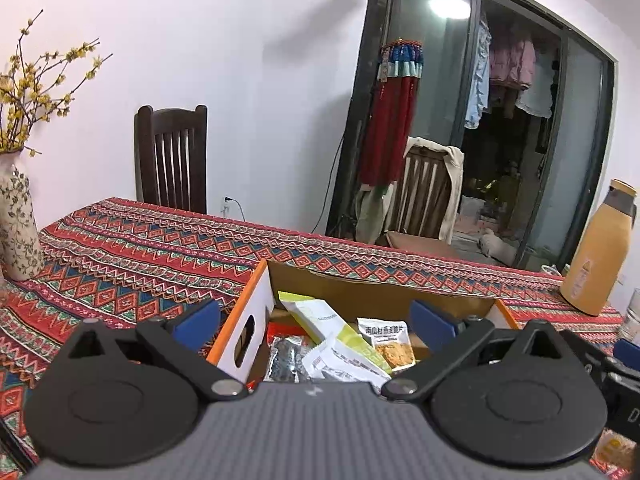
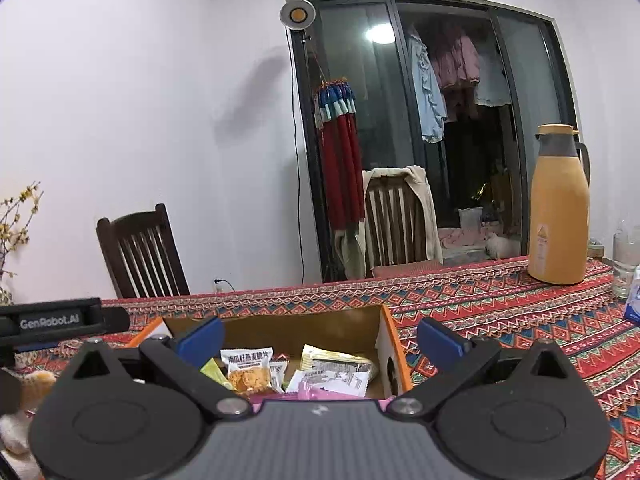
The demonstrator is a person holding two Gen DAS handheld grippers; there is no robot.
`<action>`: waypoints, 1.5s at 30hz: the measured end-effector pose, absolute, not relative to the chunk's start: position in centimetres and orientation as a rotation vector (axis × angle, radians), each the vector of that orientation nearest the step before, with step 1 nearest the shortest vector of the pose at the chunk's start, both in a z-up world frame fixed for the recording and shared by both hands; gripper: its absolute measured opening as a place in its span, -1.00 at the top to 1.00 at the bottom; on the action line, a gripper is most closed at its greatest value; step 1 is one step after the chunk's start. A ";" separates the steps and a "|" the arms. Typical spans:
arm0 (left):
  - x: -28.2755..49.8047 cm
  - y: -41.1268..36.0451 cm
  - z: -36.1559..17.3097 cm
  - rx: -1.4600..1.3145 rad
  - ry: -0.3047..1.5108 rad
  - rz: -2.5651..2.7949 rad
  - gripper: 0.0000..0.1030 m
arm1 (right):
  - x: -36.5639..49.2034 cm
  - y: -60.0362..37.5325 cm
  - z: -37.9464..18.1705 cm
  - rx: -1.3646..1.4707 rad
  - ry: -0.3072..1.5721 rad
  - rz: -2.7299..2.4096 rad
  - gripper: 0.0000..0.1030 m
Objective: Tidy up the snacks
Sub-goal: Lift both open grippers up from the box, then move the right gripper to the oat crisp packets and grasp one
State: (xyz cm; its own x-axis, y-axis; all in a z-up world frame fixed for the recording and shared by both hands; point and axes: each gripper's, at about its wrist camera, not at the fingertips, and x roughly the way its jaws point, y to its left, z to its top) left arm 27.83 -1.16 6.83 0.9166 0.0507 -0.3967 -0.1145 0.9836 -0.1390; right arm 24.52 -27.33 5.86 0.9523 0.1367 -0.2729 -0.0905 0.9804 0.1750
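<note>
Box (image 1: 380, 296): brown corrugated cardboard inside, matt; outer walls white and orange, smooth printed finish. Snack packets (image 2: 248, 372) within the box: glossy plastic film, crinkled. Surface (image 1: 140, 248) beneath the box: woven patterned cloth, matt. Left gripper (image 1: 316, 320) and right gripper (image 2: 320, 340): matt black plastic linkages, blue pads, bright metal pivot pins. Flask (image 2: 558, 208) right of the box: smooth satin orange finish. Chair (image 1: 172, 160) behind the box: dark polished wood.

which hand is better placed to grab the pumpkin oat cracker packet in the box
Left, probably. The cracker packet lies close by the left gripper, whose open jaws frame it; the right gripper also hangs open over the box.
</note>
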 end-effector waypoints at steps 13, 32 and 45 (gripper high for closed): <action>23.3 0.7 5.4 -0.095 0.493 0.046 -1.00 | 19.5 -27.0 4.4 0.117 0.379 0.237 -1.00; 19.6 4.8 -1.4 -0.083 0.638 0.003 -1.00 | 16.0 -24.0 -1.8 0.063 0.639 0.254 -1.00; 20.3 6.5 -2.5 -0.173 0.661 0.008 -1.00 | 19.1 -19.1 -2.4 0.031 0.723 0.208 -1.00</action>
